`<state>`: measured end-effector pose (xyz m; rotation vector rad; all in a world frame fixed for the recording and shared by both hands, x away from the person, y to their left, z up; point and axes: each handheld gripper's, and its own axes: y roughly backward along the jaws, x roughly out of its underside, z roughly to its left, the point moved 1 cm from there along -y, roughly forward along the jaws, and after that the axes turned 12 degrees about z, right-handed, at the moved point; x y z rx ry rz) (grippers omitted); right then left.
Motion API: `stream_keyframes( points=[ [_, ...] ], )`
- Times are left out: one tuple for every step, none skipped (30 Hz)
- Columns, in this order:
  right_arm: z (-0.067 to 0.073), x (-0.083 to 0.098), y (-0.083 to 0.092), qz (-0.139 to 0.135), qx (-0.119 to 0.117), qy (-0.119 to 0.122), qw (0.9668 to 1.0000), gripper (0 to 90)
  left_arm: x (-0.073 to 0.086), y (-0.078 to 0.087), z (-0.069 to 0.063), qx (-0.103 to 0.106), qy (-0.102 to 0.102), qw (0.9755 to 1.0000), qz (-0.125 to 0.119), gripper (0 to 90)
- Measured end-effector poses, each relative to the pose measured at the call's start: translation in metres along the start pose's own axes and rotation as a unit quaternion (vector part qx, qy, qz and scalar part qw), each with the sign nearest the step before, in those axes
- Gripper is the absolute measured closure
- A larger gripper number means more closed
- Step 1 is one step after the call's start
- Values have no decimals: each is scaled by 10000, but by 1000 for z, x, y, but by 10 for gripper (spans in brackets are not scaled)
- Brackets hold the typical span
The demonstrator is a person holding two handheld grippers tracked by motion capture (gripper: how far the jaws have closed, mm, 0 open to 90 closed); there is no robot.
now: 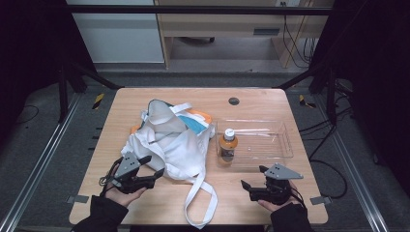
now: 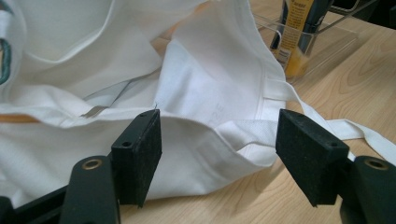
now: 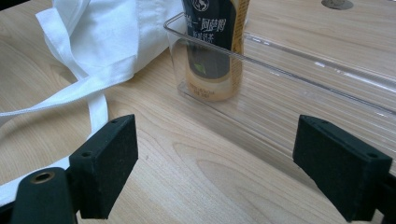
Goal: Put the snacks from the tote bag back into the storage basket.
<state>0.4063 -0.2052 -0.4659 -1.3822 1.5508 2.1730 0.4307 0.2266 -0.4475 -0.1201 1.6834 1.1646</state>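
Note:
A white cloth tote bag point(image 1: 169, 140) lies crumpled in the middle of the table, its long strap point(image 1: 200, 193) trailing toward the front edge. My left gripper point(image 1: 152, 166) sits at the bag's front left corner, open. In the left gripper view the wide jaws of this gripper point(image 2: 219, 126) frame the bag's hem point(image 2: 210, 84) without pressing on it. A bottle of orange-brown drink point(image 1: 227, 145) with a white cap stands in the left end of a clear plastic tray point(image 1: 285, 140). My right gripper point(image 1: 252, 177) rests open in front of the tray, its jaws point(image 3: 215, 140) empty and aimed at the bottle point(image 3: 215, 46).
Something teal and orange point(image 1: 196, 121) shows at the bag's mouth. A round grommet point(image 1: 234, 101) sits in the table near the far edge. The tray wall point(image 3: 303, 65) is close ahead of my right gripper. The bag's strap point(image 3: 70, 93) lies to its left.

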Motion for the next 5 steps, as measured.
stream_keyframes(
  points=[
    [0, 0, 0, 0, 2, 0, 10000, 142, 2, 1, 2, -19, 37, 10000, 1, 311],
    [0, 0, 0, 10, 4, 1, 10000, 142, 4, 2, 3, -25, 56, 10000, 8, 311],
    [0, 0, 0, 9, 6, -8, 10000, 142, 6, 3, 4, -30, 69, 10000, 1, 311],
    [0, 0, -1, 16, 5, -11, 10000, 142, 7, 4, 5, -47, 79, 10000, -4, 311],
    [0, 0, -1, 21, 5, -15, 10000, 142, 8, 5, 6, -64, 84, 9999, -10, 310]
  ],
)
